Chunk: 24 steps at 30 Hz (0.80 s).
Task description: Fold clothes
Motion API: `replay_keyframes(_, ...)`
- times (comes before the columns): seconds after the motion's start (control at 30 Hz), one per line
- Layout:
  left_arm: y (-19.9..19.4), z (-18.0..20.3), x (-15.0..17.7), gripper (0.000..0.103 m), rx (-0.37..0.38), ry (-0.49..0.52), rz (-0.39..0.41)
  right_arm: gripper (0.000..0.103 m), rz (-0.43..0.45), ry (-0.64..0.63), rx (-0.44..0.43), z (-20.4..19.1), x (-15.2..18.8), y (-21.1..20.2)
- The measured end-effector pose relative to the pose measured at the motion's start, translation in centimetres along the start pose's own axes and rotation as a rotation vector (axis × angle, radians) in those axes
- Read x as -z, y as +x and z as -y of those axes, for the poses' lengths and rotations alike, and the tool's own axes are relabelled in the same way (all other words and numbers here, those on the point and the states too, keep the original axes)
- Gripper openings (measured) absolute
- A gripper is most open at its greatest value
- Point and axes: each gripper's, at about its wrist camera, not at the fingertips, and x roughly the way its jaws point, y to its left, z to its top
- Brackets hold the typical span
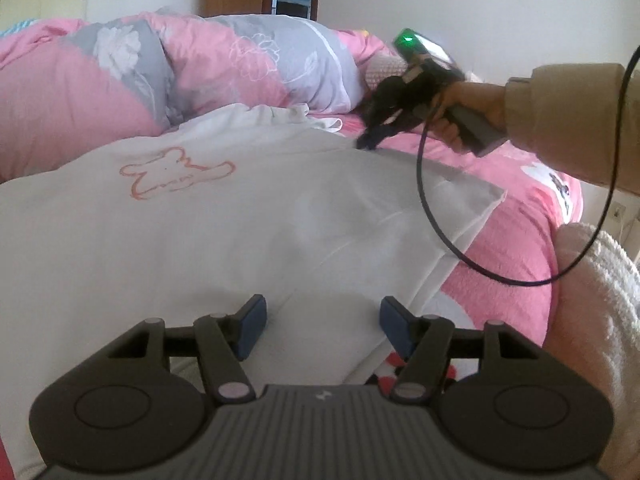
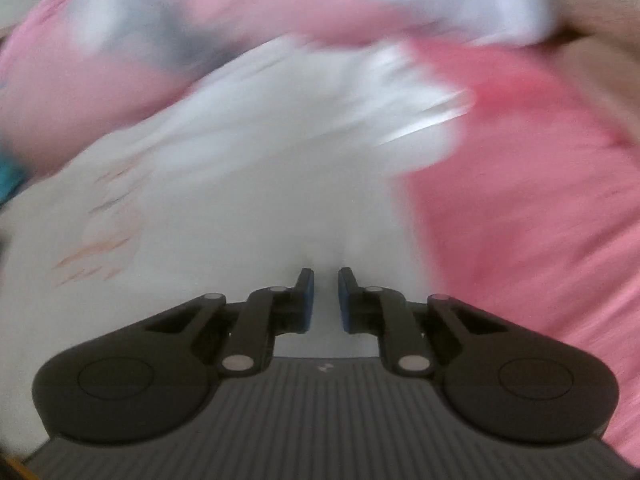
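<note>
Both claws hover over white shirt [image 1: 240, 216] on bed.

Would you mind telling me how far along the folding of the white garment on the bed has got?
Early. Done: the white garment lies spread fairly flat on the pink bedspread, bear print up. In hand: nothing yet; the left gripper hovers open over the near hem, and the right gripper is nearly closed over the cloth, no fabric visibly pinched. Left: every fold.

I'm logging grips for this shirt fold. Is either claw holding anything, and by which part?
Left claw: open above the white shirt, holding nothing. Right claw: nearly closed over the shirt's edge, but blur hides whether fabric is pinched.
</note>
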Motion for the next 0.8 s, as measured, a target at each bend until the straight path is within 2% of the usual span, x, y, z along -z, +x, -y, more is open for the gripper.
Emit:
replay_keyframes(0.03, -0.1, 0.0, 0.0, 0.065, 0.0, 0.001, 0.0, 0.016, 0.01, 0.019, 0.025, 0.8, -0.1, -0.5)
replay_keyframes(0.07, -0.1, 0.0, 0.0, 0.065, -0.001, 0.003, 0.0, 0.016, 0.016, 0.036, -0.01, 1.3, 0.1, -1.5)
replay_keyframes(0.17, -0.4, 0.0, -0.1, 0.065, 0.002, 0.0, 0.0, 0.016, -0.005, 0.021, -0.192, 0.3, 2.4, -5.0)
replay_keyframes(0.27, -0.5, -0.1, -0.1, 0.065, 0.006, -0.007, 0.001, 0.016, -0.087, -0.062, -0.349, -2.0, 5.7, -6.6)
replay_keyframes(0.37, -0.6, -0.2, -0.1, 0.065, 0.008, -0.013, 0.002, 0.015, -0.121, -0.14, -0.272, -2.0, 7.6, -5.8)
replay_keyframes(0.43, -0.6, -0.2, -0.1, 0.065, 0.011, -0.016, 0.003, 0.0, -0.098, -0.049, -0.261, 1.1, 7.3, -5.1)
replay_keyframes(0.47, -0.6, -0.3, -0.1, 0.065, 0.012, -0.018, 0.004, 0.001, -0.076, 0.031, -0.219, 2.9, 6.7, -5.1)
replay_keyframes(0.53, -0.6, -0.2, -0.1, 0.065, 0.012, -0.016, 0.004, 0.004, -0.022, 0.108, -0.097, 5.1, 6.0, -6.1)
replay_keyframes(0.57, -0.6, -0.2, -0.1, 0.065, 0.013, -0.017, 0.003, 0.008, -0.006, 0.125, -0.085, 5.3, 6.0, -6.8)
replay_keyframes(0.6, -0.6, -0.3, -0.1, 0.065, 0.015, -0.019, 0.003, 0.008, 0.006, 0.137, -0.088, 5.2, 6.1, -7.5)
replay_keyframes(0.67, -0.6, -0.3, -0.2, 0.065, 0.019, -0.022, 0.002, 0.008, 0.012, 0.101, -0.174, 3.4, 6.6, -8.6)
replay_keyframes(0.8, -0.7, -0.3, -0.1, 0.065, 0.022, -0.024, 0.002, 0.009, -0.045, -0.103, -0.343, -4.4, 8.3, -8.5)
